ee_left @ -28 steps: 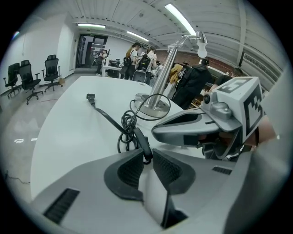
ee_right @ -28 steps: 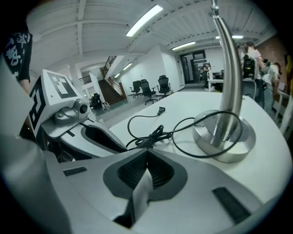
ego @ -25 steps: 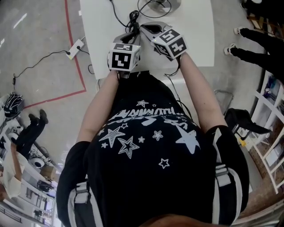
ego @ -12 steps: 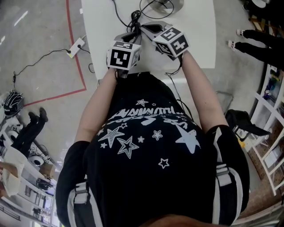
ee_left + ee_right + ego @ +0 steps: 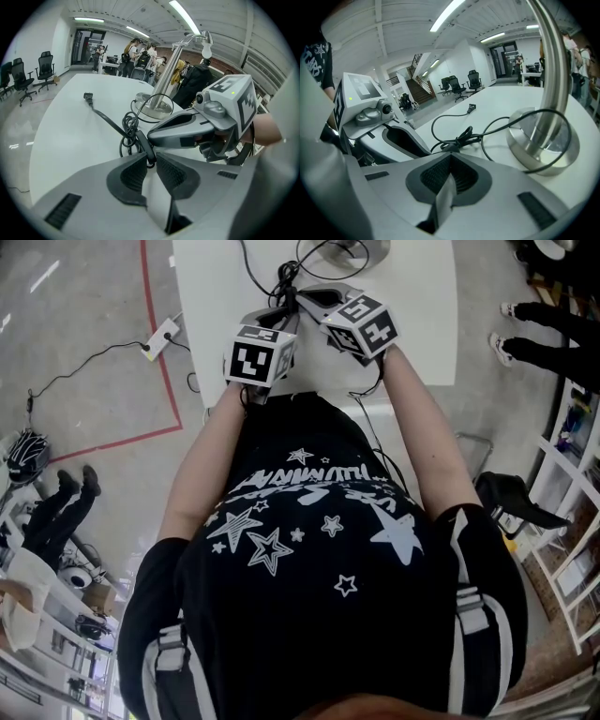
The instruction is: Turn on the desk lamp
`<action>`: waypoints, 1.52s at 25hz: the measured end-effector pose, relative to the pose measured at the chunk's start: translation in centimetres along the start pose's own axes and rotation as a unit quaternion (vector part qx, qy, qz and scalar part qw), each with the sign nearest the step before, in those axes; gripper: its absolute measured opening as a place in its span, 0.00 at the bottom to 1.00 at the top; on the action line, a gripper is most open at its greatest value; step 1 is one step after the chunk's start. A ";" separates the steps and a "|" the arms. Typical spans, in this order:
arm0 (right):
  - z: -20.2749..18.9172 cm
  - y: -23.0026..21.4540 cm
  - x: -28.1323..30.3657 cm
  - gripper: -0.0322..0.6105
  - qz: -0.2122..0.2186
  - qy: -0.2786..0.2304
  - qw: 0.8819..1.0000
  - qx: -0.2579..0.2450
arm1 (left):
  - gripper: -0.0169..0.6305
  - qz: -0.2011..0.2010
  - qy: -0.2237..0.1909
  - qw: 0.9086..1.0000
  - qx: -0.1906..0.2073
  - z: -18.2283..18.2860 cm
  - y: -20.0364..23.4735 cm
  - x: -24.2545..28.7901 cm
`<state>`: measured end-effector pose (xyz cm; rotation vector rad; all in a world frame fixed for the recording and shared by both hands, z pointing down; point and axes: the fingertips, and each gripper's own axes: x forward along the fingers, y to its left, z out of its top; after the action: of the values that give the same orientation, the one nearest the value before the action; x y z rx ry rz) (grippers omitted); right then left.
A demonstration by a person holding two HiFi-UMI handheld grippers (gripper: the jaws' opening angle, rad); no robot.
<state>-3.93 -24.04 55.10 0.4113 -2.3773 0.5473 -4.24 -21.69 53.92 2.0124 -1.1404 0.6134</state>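
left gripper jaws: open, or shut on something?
Shut on the cord's black inline switch: in the left gripper view, both pads of the left gripper touch it at their tips.

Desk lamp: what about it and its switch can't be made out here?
Lamp head: tiny in the left gripper view, cut off by the top edge in the other two; lit or not, unclear.
Cord switch: its button is covered by the left hand-held gripper closed on it.
Head view: marker cubes hide the jaws and the switch.
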 end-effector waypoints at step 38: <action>-0.2 4.0 -11.5 0.05 -0.060 -0.138 0.989 -0.013 | 0.05 0.089 -0.126 0.988 0.008 1.8 -4.4 -7.9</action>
<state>2.90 -18.77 46.52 0.6509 -2.5977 0.4246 -4.21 -17.53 45.72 2.0581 -1.4814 0.4659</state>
